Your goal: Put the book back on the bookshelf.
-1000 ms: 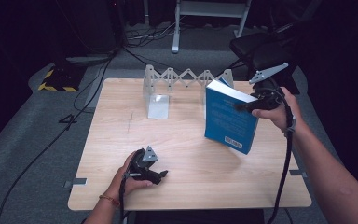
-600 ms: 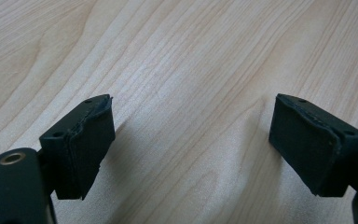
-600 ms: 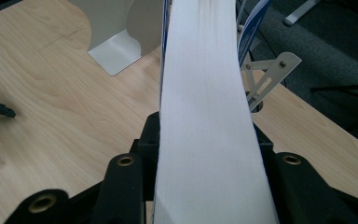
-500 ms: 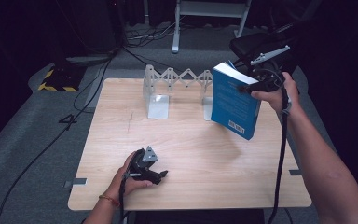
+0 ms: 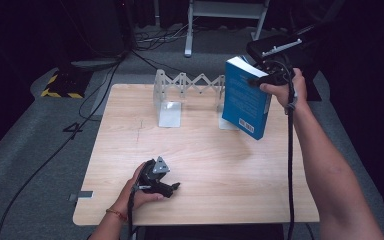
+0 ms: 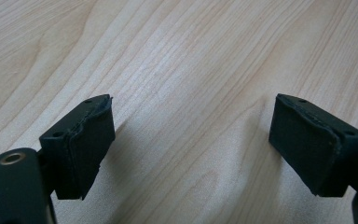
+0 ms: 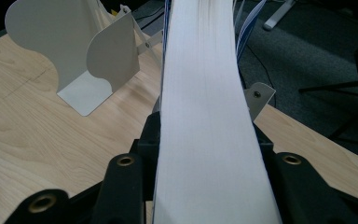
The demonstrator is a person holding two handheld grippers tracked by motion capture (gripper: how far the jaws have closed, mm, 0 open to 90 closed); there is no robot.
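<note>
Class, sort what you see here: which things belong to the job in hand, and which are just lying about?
In the job:
- blue book, clamped in the right gripper, off the table
- expanding metal bookend rack, beside the book

Lying about:
- left gripper, open, resting on the wooden table
- floor cables
- yellow-and-black striped block

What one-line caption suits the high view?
Right gripper lifts a blue book beside the expandable bookend rack; left gripper rests open.

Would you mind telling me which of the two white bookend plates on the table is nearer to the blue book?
The right-hand bookend plate, at the end of the zigzag rack: the lifted blue book partly covers it, whereas the left plate stands clear of it.
</note>
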